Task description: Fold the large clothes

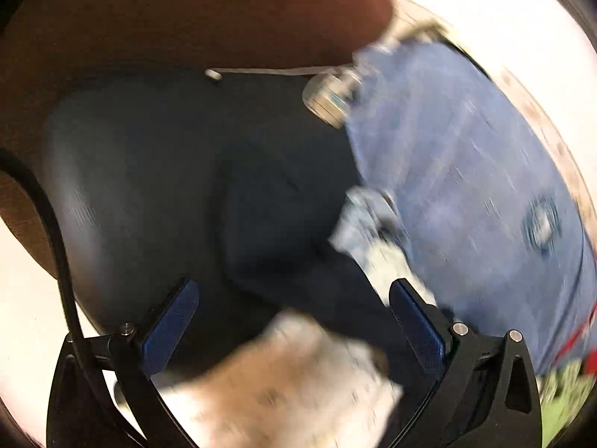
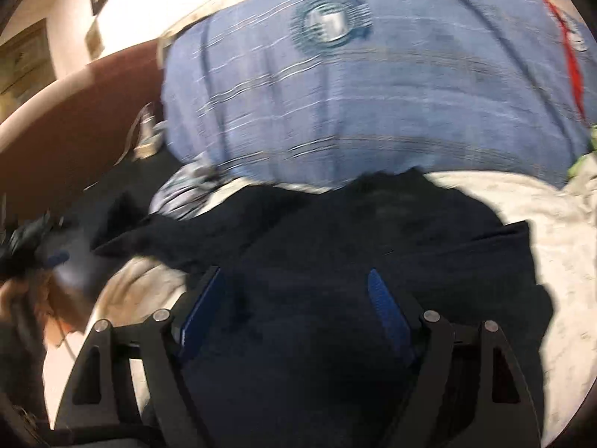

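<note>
**Ana:** So, how far along does the folding look?

**Ben:** Early to middling, at a guess. The dark garment [image 2: 335, 231] lies spread on the bed [image 2: 559, 224], directly ahead of and beneath the right gripper [image 2: 298, 310]. Its near part seems to form a flat panel with a fairly straight edge to the right of that gripper, so one fold may already be in. The far part, ahead and to the left, is bunched and uneven.

**Ana:** Does either gripper have hold of it?

**Ben:** No. The right gripper stands well open, the blue pads clear of the cloth with only the garment's surface showing in the gap. The left gripper [image 1: 294, 321] is spread about as wide as it goes and has nothing between its pads either.

**Ana:** What does the left one face?

**Ben:** More dark cloth ahead of it, with a squarish raised patch just beyond the fingertips, perhaps a pocket or a folded layer; the blur leaves that unclear. A pale cloth [image 1: 298, 380] sits close beneath it, and a blue striped bedspread [image 1: 466, 186] lies to its right.

**Ana:** And what remains?

**Ben:** Probably most of it: the crumpled far end needs flattening, then further folds to bring the garment down to a compact stack.
</note>
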